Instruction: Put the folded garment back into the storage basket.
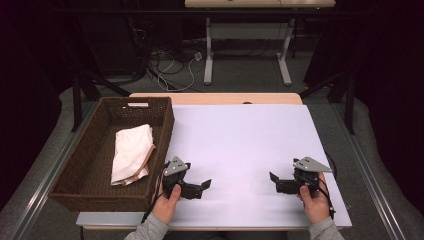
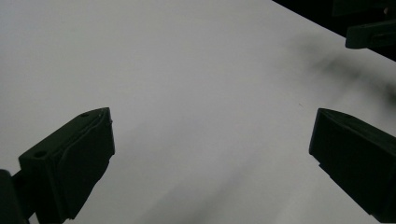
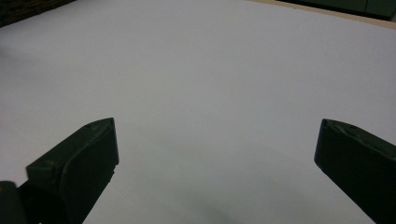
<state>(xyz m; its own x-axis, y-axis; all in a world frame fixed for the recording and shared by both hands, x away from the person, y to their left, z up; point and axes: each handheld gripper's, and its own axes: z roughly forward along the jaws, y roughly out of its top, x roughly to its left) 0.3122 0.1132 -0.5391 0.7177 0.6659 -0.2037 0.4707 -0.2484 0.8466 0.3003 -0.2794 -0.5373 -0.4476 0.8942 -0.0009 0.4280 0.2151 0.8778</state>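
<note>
A dark brown wicker basket (image 1: 165,120) stands at the table's left side, and a folded white cloth (image 1: 131,152) lies inside it. Near the front edge, just right of the basket, my left gripper (image 1: 204,186) rests low over the white table top (image 1: 240,135), open, with nothing between its jaws. My right gripper (image 1: 274,181) sits at the front right, also open and empty, its jaws pointing left toward the other one. In the left gripper view (image 2: 210,140) and the right gripper view (image 3: 215,140) the jaws stand wide apart over bare white surface.
The basket's right wall stands close beside my left hand (image 1: 167,205). Beyond the table's far edge are a dark floor with cables (image 1: 170,70) and the white legs of another table (image 1: 209,60). Black stand legs (image 1: 350,100) flank the table.
</note>
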